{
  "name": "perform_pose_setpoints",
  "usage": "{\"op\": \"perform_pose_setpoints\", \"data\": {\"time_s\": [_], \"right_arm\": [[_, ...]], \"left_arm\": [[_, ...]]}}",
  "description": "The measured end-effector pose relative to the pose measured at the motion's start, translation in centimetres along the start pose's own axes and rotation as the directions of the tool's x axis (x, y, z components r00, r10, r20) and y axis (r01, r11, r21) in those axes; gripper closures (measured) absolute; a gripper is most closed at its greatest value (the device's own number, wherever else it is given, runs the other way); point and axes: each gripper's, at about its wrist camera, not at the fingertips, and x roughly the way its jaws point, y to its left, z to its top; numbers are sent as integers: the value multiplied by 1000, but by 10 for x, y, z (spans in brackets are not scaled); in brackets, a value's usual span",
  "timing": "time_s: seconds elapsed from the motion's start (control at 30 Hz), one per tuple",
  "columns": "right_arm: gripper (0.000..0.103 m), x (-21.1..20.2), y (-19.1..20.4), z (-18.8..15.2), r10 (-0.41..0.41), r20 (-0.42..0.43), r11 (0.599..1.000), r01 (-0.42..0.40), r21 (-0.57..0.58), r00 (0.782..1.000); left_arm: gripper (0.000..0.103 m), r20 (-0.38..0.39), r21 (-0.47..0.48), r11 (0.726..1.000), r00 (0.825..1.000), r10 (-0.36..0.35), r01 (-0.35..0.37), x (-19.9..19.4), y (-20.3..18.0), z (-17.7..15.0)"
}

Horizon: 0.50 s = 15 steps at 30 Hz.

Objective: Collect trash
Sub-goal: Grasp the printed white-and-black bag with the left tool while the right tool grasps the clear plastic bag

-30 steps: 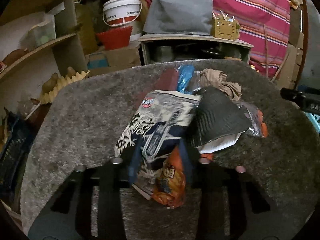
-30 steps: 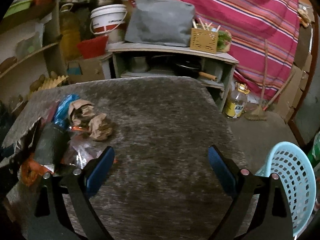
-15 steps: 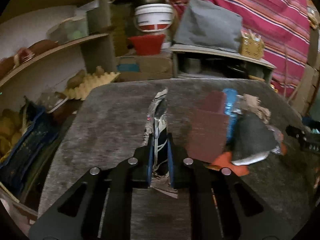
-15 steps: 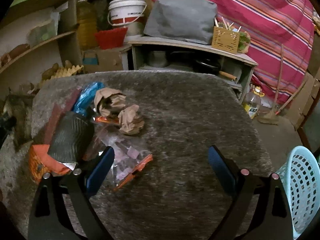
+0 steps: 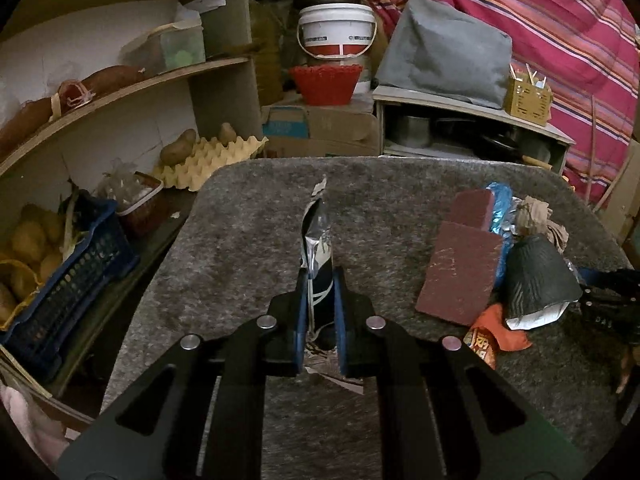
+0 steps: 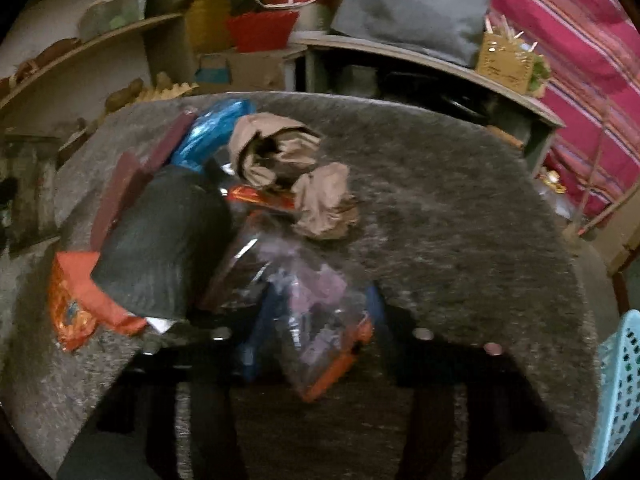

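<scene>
My left gripper (image 5: 320, 312) is shut on a black-and-white snack wrapper (image 5: 316, 240), held edge-on above the grey felt table (image 5: 240, 240). The rest of the trash lies to its right: maroon card pieces (image 5: 460, 268), a blue wrapper (image 5: 498, 204), a black packet (image 5: 536, 276), an orange packet (image 5: 492, 332) and crumpled brown paper (image 6: 324, 200). In the blurred right wrist view my right gripper (image 6: 316, 328) is closing. A clear plastic bag (image 6: 316, 300) with an orange edge sits between its blue pads, which touch both sides of it.
A light blue basket (image 6: 620, 392) stands past the table's right edge. Left of the table are shelves, a blue crate of potatoes (image 5: 60, 280) and an egg tray (image 5: 208, 160). A low cabinet (image 5: 460, 120), a white bucket (image 5: 336, 32) and a striped cloth lie behind.
My left gripper closed on the snack wrapper and carried it left, away from the pile. My right gripper moved down and left to the clear bag, and its jaws narrowed around it.
</scene>
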Motion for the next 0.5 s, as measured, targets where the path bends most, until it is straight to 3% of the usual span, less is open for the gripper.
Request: {"op": "perform_pose_setpoints", "data": {"time_s": [0.1,0.13,0.5], "right_arm": [[88,-10,-8,1,19,19,1000,-19,12,1000],[90,-13,-11,1,15,25,1000,-15,16,1000],[92,-70,-61,-2,27,140,992,-44,119,990]], "left_arm": [[93,0,10,1000,1000,3,-3,0,-4,0],[93,1,12,1000,1000,4,-4,0,-5,0],[93,60,21,1000,998,-11,10,-26,-25,11]]}}
